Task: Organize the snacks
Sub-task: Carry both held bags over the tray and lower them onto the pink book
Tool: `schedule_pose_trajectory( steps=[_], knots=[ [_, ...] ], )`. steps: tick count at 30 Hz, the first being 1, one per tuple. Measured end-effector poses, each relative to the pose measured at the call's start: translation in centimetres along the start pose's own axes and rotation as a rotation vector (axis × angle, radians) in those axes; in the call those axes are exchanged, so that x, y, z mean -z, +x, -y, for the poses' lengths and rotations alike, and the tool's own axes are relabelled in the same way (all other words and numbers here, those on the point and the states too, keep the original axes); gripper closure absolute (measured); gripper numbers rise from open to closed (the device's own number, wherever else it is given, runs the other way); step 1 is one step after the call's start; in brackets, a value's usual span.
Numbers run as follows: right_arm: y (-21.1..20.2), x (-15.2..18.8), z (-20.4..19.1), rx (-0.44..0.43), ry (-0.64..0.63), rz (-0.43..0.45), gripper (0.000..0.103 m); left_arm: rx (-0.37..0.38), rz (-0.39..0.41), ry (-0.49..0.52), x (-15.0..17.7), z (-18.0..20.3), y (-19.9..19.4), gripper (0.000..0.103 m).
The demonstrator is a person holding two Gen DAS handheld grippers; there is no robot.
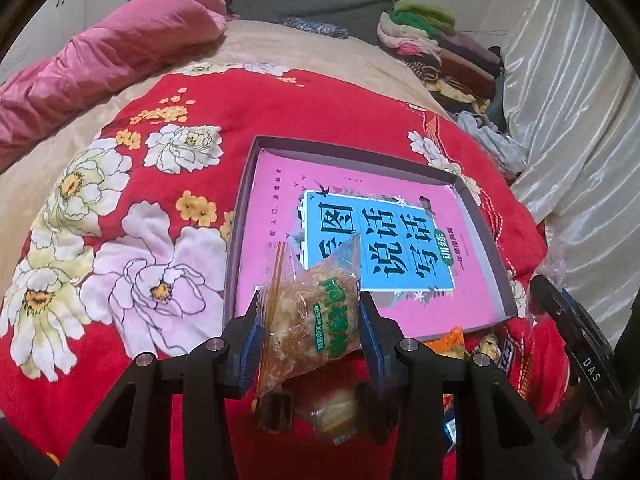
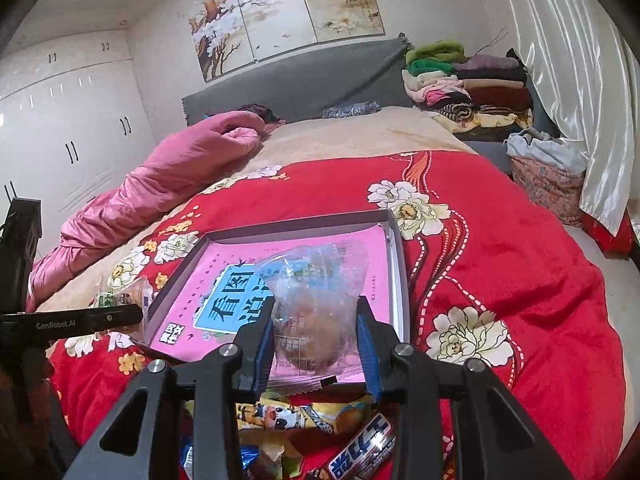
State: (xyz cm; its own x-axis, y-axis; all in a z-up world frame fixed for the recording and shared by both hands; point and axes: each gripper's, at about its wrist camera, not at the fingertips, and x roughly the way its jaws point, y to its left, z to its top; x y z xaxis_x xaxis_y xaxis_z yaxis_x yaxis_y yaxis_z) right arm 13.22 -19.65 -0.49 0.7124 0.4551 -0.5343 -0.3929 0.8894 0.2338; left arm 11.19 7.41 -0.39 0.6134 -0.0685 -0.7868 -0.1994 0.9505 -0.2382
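Black linkage arms fill the bottom of both wrist views. Left hand-held gripper [image 1: 310, 312]: blue pads closed on a clear plastic snack packet with green print and brown crumbly pieces inside [image 1: 316, 304], held upright at centre-bottom of frame. Right hand-held gripper [image 2: 316, 328]: pads closed on a clear plastic bag holding a brown round snack [image 2: 316, 312], also centre-bottom. Both packets hang in front of the near edge of a shallow grey cardboard box tray [image 1: 486, 236], which lies on the red floral blanket [image 1: 120, 220] of the bed, with a pink-covered book with a blue title panel [image 1: 280, 208] lying flat inside.

Loose snacks remain in the lower frame of the right view: a yellow cartoon-print packet [image 2: 304, 416] and a dark blue bar wrapper with white lettering [image 2: 360, 452].

Judgement: step in hand is carrying both packets over the tray. To do it well: clear the near wall fully, lower each until it touches the book, release in separate spots, keep the two grippers apart.
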Motion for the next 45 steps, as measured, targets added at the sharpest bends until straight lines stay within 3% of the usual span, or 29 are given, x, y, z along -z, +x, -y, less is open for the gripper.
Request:
schedule_pose_trajectory(
  steps=[28, 45],
  knots=[
    [4.8, 0.5, 1.1, 0.049, 0.019, -0.107, 0.066, -0.002, -0.062, 0.030, -0.6, 0.4, 5.2, 0.058],
    [5.8, 1.2, 1.4, 0.059, 0.015, -0.147, 0.066, -0.006, -0.072, 0.049, -0.1, 0.5, 5.6, 0.058]
  ],
)
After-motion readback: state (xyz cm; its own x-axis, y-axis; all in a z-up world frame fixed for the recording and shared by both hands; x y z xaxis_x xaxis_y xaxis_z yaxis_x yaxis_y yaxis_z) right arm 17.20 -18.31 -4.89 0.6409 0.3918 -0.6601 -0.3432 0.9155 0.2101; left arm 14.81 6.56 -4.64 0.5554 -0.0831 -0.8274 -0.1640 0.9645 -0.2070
